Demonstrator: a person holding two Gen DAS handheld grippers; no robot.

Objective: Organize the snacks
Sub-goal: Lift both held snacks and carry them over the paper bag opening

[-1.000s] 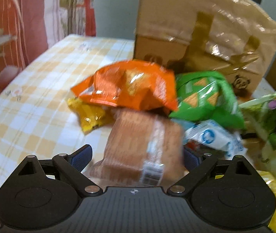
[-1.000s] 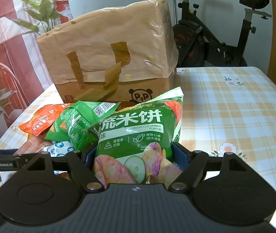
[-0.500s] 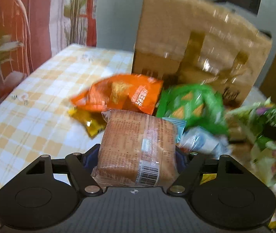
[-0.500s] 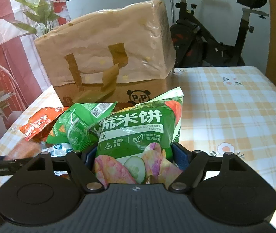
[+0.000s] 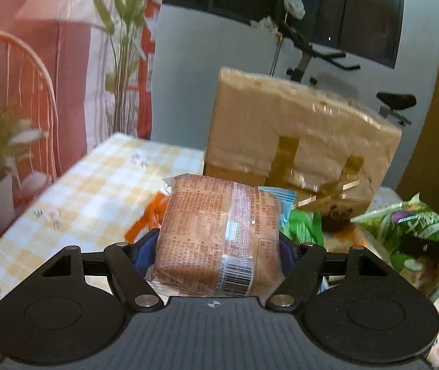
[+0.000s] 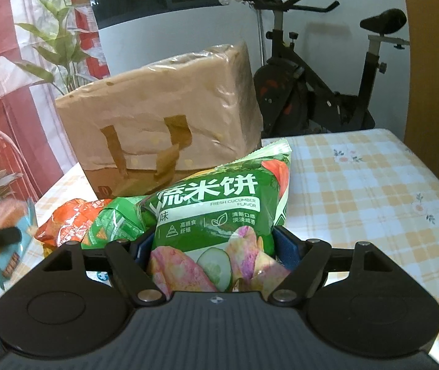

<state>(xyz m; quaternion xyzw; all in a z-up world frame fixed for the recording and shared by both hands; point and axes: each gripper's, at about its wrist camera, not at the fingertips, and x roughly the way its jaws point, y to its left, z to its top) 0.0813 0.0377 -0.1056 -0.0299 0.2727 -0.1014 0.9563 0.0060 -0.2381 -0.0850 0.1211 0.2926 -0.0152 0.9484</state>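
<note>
Snack packets (image 6: pixel 96 225) lie on the table (image 6: pixel 373 185) before the paper bag (image 6: pixel 164 129), exercise bike (image 6: pixel 327 92) behind.

Dim indoor light — fisheye-warped, motion-blurred

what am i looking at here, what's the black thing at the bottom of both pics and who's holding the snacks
The black shape is a handheld two-finger gripper; a person carries one in each hand, and a camera on each looks forward along its fingers. So one picture is from the left hand, the other from the right. The left gripper is shut on a brown wrapped snack pack. The right gripper is shut on a green cucumber rice-cracker bag. Below them, an orange packet and a green chip bag lie on a checked tablecloth, before a brown paper bag.
</note>
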